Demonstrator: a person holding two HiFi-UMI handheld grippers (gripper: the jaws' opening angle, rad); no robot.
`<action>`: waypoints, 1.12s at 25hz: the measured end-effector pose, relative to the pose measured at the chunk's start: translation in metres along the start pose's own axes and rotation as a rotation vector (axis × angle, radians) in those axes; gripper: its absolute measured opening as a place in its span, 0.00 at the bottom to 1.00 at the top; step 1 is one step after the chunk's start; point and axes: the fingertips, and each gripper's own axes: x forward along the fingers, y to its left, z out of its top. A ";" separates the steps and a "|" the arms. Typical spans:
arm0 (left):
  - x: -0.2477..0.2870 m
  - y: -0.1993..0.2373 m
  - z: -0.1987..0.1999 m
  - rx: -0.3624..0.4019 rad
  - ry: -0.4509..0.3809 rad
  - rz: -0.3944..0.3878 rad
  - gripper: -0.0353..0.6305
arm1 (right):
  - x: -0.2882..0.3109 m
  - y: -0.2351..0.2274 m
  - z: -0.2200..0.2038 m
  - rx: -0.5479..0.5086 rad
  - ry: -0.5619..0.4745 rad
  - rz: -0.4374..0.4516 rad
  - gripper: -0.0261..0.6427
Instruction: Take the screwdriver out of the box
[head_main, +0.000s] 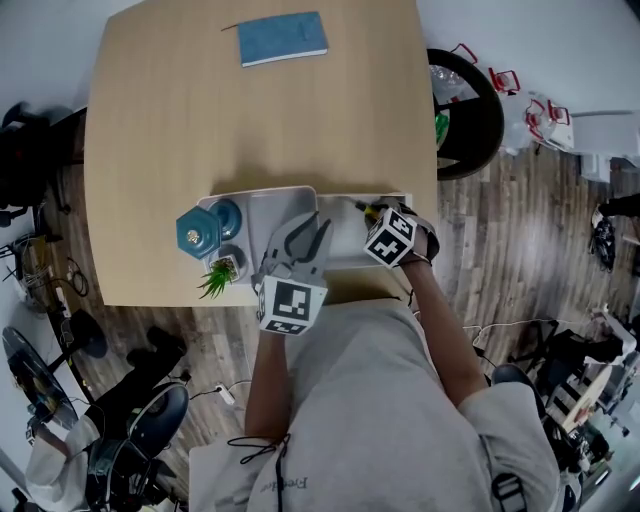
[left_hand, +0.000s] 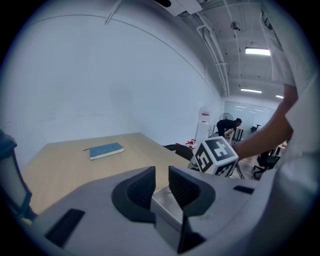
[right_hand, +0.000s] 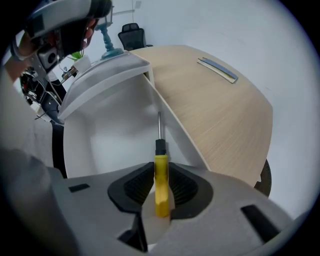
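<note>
First, left gripper (left_hand: 161, 182): fingers pinching a white edge of the box (head_main: 262, 204), likely to stop it sliding.
right gripper (right_hand: 161, 181): pointing down into the box, fingers pinching the screwdriver (right_hand: 160, 167) by its yellow handle, one on each side.
screwdriver: lying flat on the box floor, close along one wall, thin metal end pointing away; not lifted out yet.
handle: fat, so probably easier to hold than the thin metal part.
box: white, open on top, near the front edge of the table (head_main: 250, 120), easy to reach.
blue jar (head_main: 198, 232) and little plant (head_main: 219, 276): just beside the box, out of the way.
book (head_main: 283, 38): blue, far back, well apart.
</note>
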 end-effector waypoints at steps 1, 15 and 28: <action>-0.001 0.003 -0.001 -0.006 -0.001 0.005 0.17 | 0.001 0.000 0.000 -0.006 0.013 -0.004 0.18; -0.017 0.015 -0.009 -0.078 -0.034 0.054 0.17 | -0.004 0.002 0.003 -0.010 0.012 0.050 0.15; -0.046 0.006 -0.011 -0.124 -0.048 0.143 0.17 | -0.022 0.023 0.020 -0.034 -0.130 0.086 0.15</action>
